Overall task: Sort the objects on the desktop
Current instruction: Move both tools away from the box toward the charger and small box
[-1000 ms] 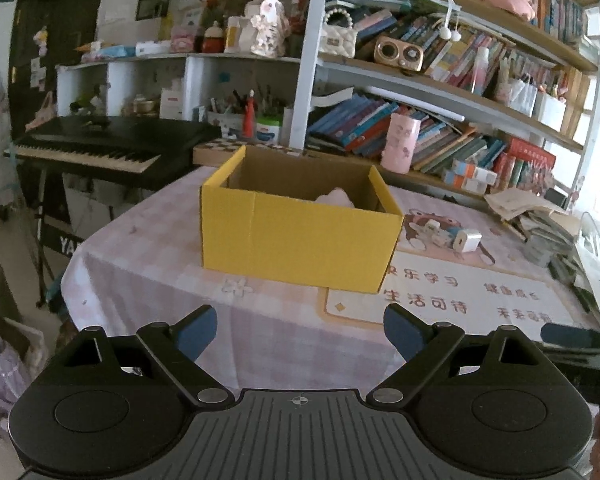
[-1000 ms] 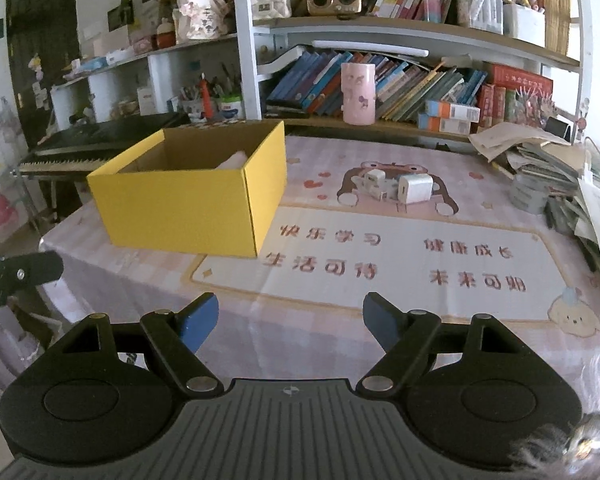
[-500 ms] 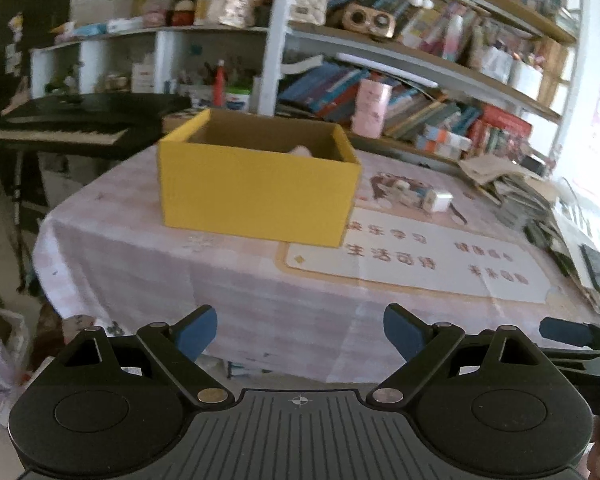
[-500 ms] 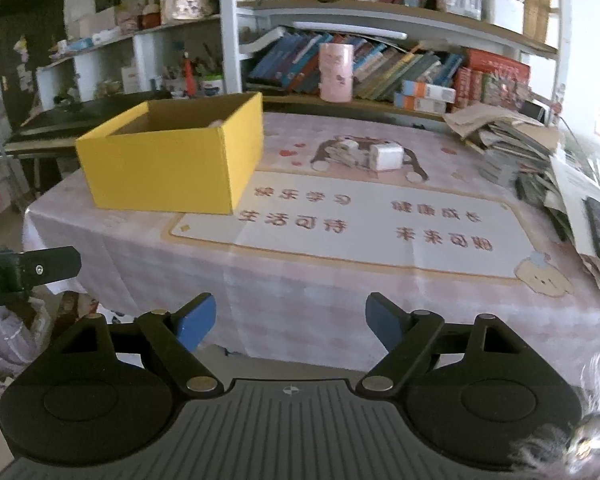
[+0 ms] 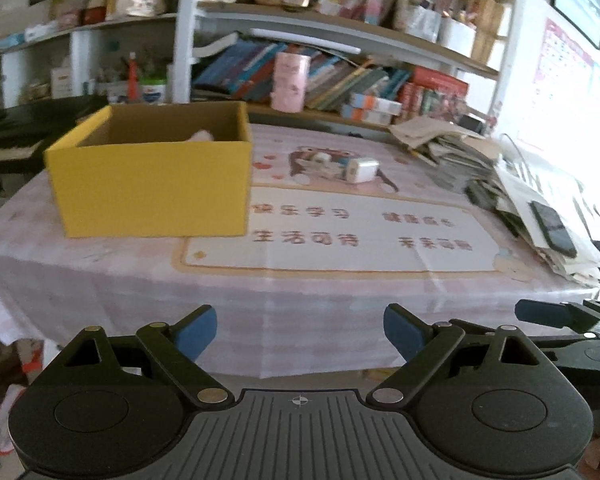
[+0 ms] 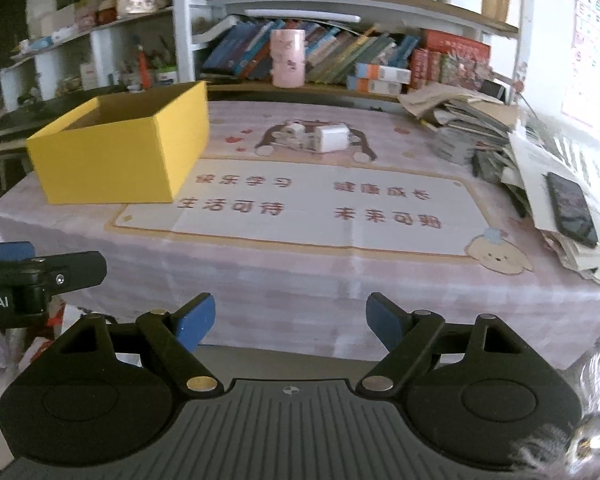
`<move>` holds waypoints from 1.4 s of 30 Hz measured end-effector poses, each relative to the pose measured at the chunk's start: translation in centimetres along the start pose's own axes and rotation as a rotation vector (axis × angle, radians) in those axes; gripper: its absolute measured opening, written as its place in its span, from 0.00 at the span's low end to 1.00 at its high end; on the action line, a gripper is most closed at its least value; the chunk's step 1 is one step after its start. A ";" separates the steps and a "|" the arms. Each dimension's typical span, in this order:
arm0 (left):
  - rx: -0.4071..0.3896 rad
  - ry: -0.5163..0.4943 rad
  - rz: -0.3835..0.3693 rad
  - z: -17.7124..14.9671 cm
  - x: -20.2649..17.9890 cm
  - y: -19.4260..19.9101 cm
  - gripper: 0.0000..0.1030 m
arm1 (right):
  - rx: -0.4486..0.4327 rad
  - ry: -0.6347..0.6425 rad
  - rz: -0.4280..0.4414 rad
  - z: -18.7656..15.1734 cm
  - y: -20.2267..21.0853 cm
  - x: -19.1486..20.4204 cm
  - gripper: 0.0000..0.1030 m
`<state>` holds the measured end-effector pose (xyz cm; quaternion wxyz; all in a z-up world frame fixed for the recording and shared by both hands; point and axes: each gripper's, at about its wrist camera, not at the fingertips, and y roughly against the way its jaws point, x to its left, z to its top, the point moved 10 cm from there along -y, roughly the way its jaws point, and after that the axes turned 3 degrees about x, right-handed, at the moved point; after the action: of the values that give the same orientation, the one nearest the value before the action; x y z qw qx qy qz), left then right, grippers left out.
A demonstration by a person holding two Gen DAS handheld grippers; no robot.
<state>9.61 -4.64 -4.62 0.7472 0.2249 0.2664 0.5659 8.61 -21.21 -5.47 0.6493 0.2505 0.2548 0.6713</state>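
Observation:
An open yellow cardboard box (image 5: 152,184) (image 6: 116,160) stands on the left half of the table, with a pale pink thing (image 5: 202,135) showing inside it. A white charger block (image 5: 363,170) (image 6: 332,138) lies with small pale items at the far middle of the printed mat. My left gripper (image 5: 300,334) hangs open in front of the table's near edge, nothing between its blue pads. My right gripper (image 6: 290,322) is open too, also short of the table edge and empty. In the left wrist view the right gripper's tip (image 5: 540,314) shows at the right.
A pink checked cloth (image 6: 284,280) covers the table. A heap of books and papers with a black phone (image 6: 572,208) on top crowds the right edge. Bookshelves (image 5: 340,76) and a pink cup (image 6: 287,58) stand behind; a keyboard piano (image 5: 16,128) is at the left.
Both views have drawn back from the table: the box and mat look smaller and the cloth's hanging front edge has come into sight. The left view has swung to the right.

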 end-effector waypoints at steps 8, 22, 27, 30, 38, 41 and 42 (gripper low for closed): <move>0.012 -0.032 -0.033 1.1 -2.6 -2.1 0.90 | 0.008 -0.015 -0.022 1.2 -1.2 -2.8 0.79; 0.054 -0.073 -0.056 2.3 -5.4 -5.9 0.90 | 0.043 -0.059 -0.036 1.8 -3.9 -6.2 0.79; 0.070 -0.067 -0.052 3.2 -6.0 -7.5 0.90 | 0.051 -0.054 -0.023 2.9 -5.3 -6.9 0.79; 0.074 -0.054 -0.050 3.9 -6.5 -8.6 0.90 | 0.063 -0.041 -0.023 3.5 -6.3 -7.6 0.79; 0.047 -0.048 -0.038 7.3 -8.3 -12.1 0.90 | 0.046 -0.040 -0.009 7.1 -9.2 -10.8 0.79; 0.036 -0.038 -0.010 8.5 -8.5 -13.3 0.90 | 0.044 -0.030 0.009 8.4 -10.5 -11.6 0.79; 0.033 -0.035 -0.001 8.9 -8.5 -13.7 0.90 | 0.043 -0.025 0.017 8.9 -11.0 -11.8 0.79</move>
<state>23.48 -16.67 -5.36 0.7483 0.2470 0.2625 0.5569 23.09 -32.57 -6.25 0.6410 0.2750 0.2590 0.6681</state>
